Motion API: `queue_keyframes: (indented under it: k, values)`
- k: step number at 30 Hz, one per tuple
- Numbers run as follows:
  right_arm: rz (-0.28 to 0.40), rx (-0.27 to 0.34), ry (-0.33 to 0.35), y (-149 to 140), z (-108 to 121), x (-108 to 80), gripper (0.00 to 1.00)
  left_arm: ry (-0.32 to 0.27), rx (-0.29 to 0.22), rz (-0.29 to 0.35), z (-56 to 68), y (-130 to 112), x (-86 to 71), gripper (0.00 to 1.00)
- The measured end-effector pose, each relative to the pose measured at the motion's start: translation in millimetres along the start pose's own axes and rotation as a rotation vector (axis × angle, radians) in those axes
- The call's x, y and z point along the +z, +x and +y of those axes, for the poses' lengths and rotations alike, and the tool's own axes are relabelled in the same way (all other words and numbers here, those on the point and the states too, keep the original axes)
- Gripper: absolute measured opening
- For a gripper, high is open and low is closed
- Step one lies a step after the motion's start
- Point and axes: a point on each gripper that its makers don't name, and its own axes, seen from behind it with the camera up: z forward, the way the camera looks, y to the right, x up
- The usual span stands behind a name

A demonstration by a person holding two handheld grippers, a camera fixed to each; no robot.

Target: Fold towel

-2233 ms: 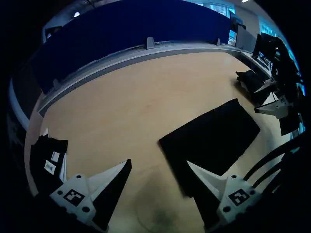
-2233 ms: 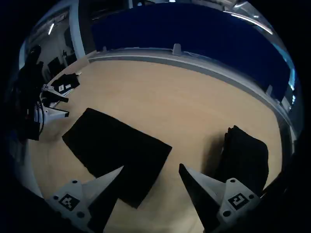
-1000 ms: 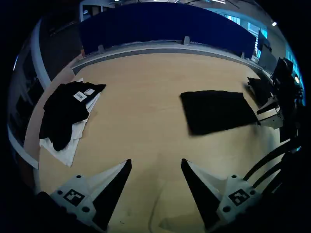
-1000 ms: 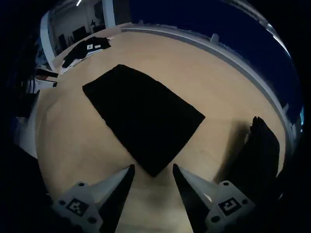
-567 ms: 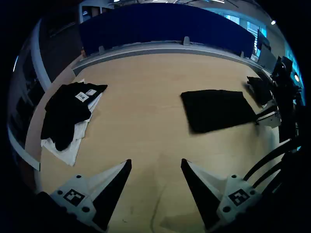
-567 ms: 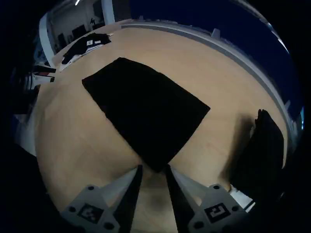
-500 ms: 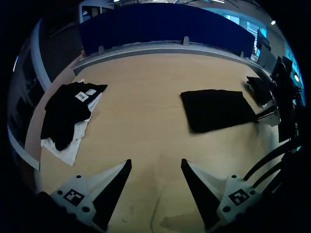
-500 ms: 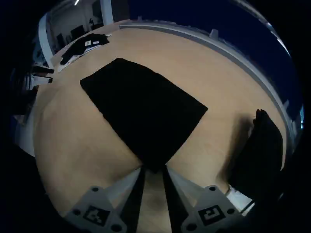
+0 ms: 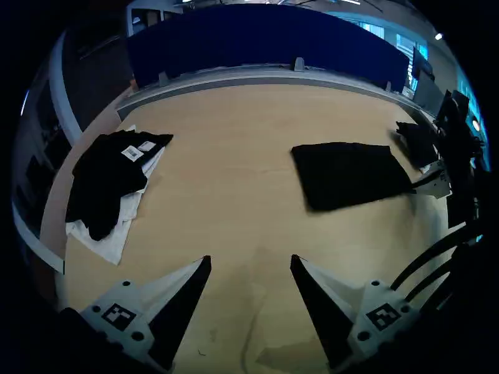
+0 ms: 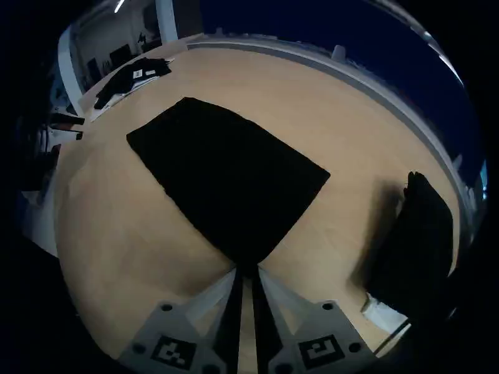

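Black towel lies flat mid-frame on the tabletop; my right gripper pinches its near corner between the jaws, lower centre, ready to fold, while my left gripper hovers, jaws spread

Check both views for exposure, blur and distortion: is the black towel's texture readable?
Right gripper view: sharp, but the towel is a flat black shape without texture; fisheye curves the table. Left gripper view: dim, bluish, sharp; soft shadow under the left claw.
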Motion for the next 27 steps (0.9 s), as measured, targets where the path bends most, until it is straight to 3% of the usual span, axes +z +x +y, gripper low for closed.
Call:
queue_keyframes:
  k: [11, 27]
  values:
    - [0.059, -0.034, -0.015, 32, 0, -23.6, 0.09, -0.006, 0.005, 0.01, 1.6, 6, -3.8, 0.94]
    - [0.186, -0.142, -0.021, 124, -13, -50.4, 0.09, -0.007, -0.005, 0.05, -4.1, 18, -12.0, 0.94]
